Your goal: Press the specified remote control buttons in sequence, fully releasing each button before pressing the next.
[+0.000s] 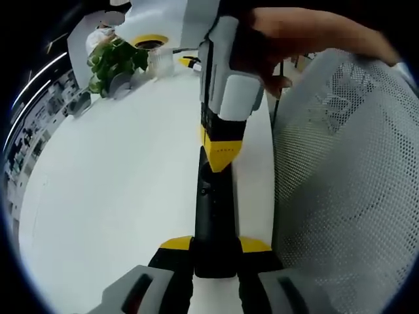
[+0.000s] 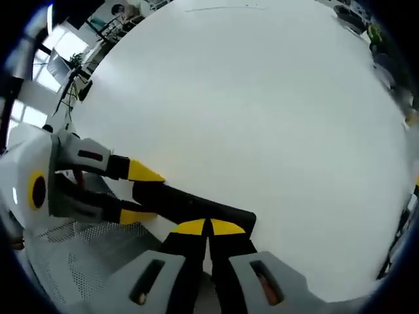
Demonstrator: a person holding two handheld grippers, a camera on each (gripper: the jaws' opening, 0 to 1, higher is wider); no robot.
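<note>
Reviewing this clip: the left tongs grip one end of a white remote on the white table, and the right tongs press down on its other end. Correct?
Not quite: the remote is black, not white, as the left gripper view shows. The left tongs do grip one end of it on the white table, and the right tongs press down on its other end.

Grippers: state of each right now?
Left gripper: shut on the black remote, holding one end.
Right gripper: shut, yellow tips together, touching the remote's other end.

No legible text, labels or numbers anywhere
</note>
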